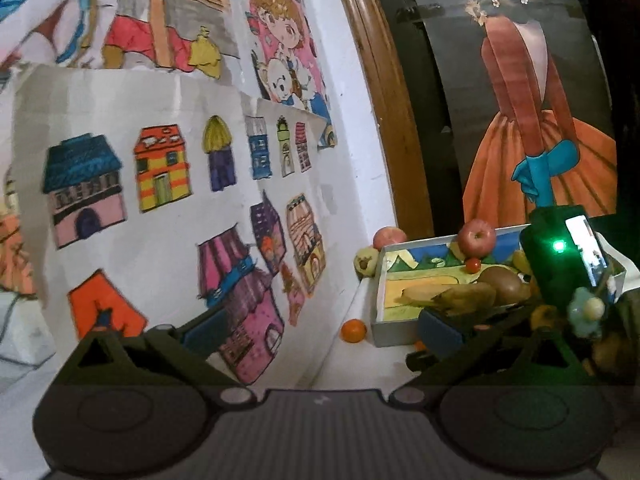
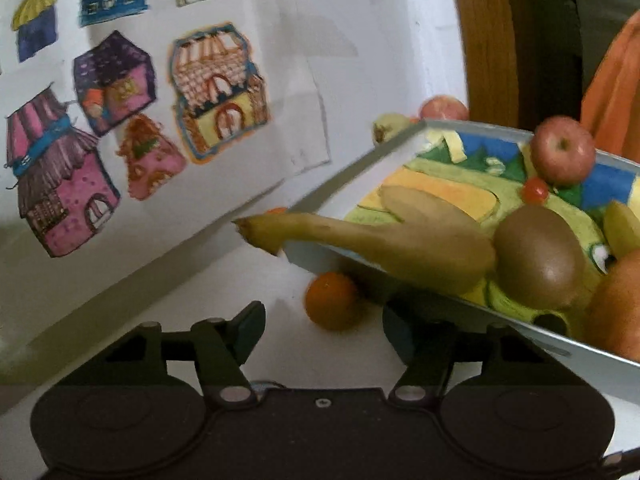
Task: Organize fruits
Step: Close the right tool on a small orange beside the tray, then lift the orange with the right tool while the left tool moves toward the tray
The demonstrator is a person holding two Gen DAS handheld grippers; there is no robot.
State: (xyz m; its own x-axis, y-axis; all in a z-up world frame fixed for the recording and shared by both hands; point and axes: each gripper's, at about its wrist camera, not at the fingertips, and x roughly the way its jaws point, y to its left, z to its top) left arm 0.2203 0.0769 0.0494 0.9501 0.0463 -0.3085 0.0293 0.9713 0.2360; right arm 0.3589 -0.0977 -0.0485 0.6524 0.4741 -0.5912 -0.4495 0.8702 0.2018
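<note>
Right gripper (image 2: 324, 332) stands open over the white bench (image 2: 280, 360), just short of an orange (image 2: 332, 300) beside the tray (image 2: 352, 168). Left gripper (image 1: 320, 332) is open and empty. Banana (image 2: 380, 240) overhangs the tray rim.

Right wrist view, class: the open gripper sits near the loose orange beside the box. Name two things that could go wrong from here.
1. The orange lies loose on the white surface, partly under the box edge; a jaw could nudge it and send it rolling away.
2. The banana overhangs the box rim just above the right gripper; lifting carelessly might knock it out or tip the box.
</note>
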